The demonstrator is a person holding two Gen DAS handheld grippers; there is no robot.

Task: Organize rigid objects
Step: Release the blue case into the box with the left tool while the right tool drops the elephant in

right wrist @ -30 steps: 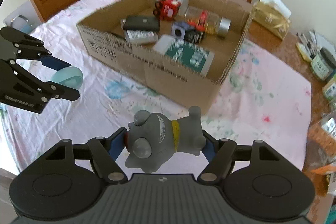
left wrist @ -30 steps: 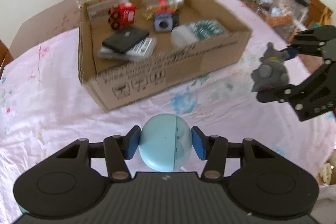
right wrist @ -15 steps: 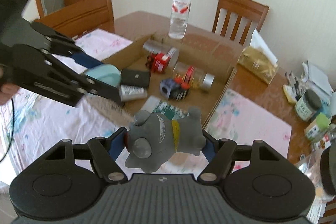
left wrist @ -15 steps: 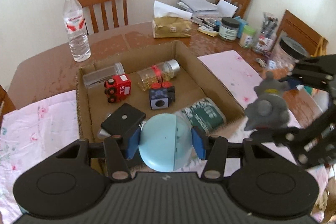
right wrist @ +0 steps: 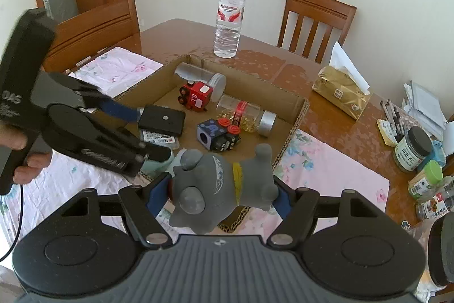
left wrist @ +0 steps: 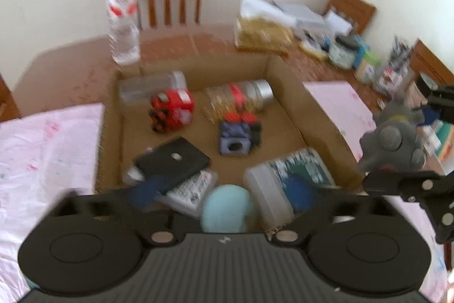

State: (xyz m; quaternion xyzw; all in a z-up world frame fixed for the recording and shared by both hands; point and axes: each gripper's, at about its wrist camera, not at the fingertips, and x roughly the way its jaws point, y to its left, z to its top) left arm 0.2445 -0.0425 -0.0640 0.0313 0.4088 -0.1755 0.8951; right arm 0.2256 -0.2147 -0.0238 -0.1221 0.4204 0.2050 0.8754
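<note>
My left gripper [left wrist: 224, 189] hovers over the near edge of the cardboard box [left wrist: 286, 93], and its jaws are opening. The pale blue egg-shaped thing [left wrist: 227, 208] lies low between them, clear of both blue pads [left wrist: 144, 189]. The picture is blurred. In the right wrist view a hand holds the left gripper [right wrist: 142, 132] over the box [right wrist: 295, 121], with the blue egg [right wrist: 159, 161] peeking out under its lower finger. My right gripper [right wrist: 218, 189] is shut on a grey toy animal [right wrist: 224, 186] with a yellow collar, just short of the box's near corner. The left wrist view has that toy [left wrist: 394, 141] at the right.
Inside the box lie a red toy train [right wrist: 197, 97], a jar with a red band [right wrist: 247, 115], a blue cube [right wrist: 208, 132], a black case [right wrist: 161, 119] and a white-green container [left wrist: 286, 178]. A water bottle [right wrist: 229, 19], tissue pack [right wrist: 340, 93] and jars [right wrist: 414, 146] stand beyond. Pink cloth [right wrist: 326, 169] covers the near table.
The left jaws have spread wide and let go of the blue egg, which has sunk lower in view. Both grippers have moved forward toward the box; the right one still grips the grey toy.
</note>
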